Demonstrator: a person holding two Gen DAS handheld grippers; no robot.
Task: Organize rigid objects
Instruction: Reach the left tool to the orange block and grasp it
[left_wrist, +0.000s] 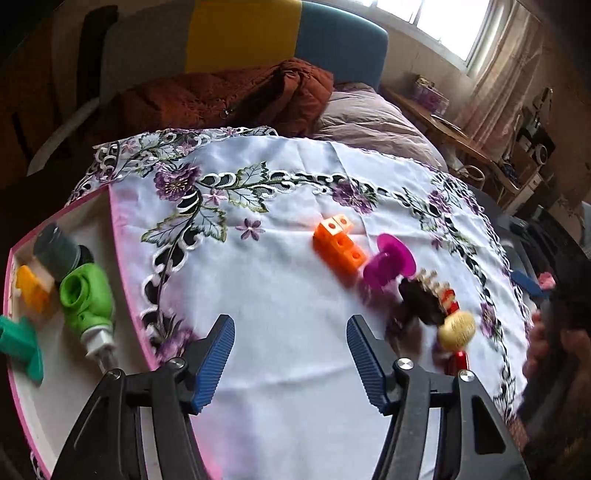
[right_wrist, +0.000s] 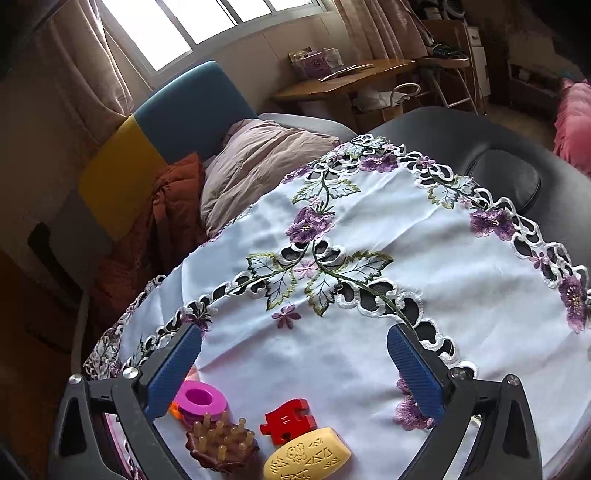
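On the white embroidered tablecloth (left_wrist: 280, 280) lie an orange block piece (left_wrist: 338, 245), a magenta spool (left_wrist: 388, 264), a brown pegged brush (left_wrist: 421, 301), a red puzzle piece (left_wrist: 448, 299) and a yellow oval piece (left_wrist: 456, 329). My left gripper (left_wrist: 290, 334) is open and empty, above the cloth left of them. In the right wrist view my right gripper (right_wrist: 294, 349) is open and empty above the cloth, with the spool (right_wrist: 201, 400), brush (right_wrist: 221, 443), puzzle piece (right_wrist: 288, 421) and yellow piece (right_wrist: 306, 458) below it.
A pink-rimmed white tray (left_wrist: 66, 369) at the left holds a green piece (left_wrist: 86, 295), a dark cylinder (left_wrist: 55, 251), a yellow piece (left_wrist: 31, 290) and a teal piece (left_wrist: 18, 343). A bed with blankets (left_wrist: 229, 99) lies beyond the table. A black chair (right_wrist: 498, 158) stands at the far right.
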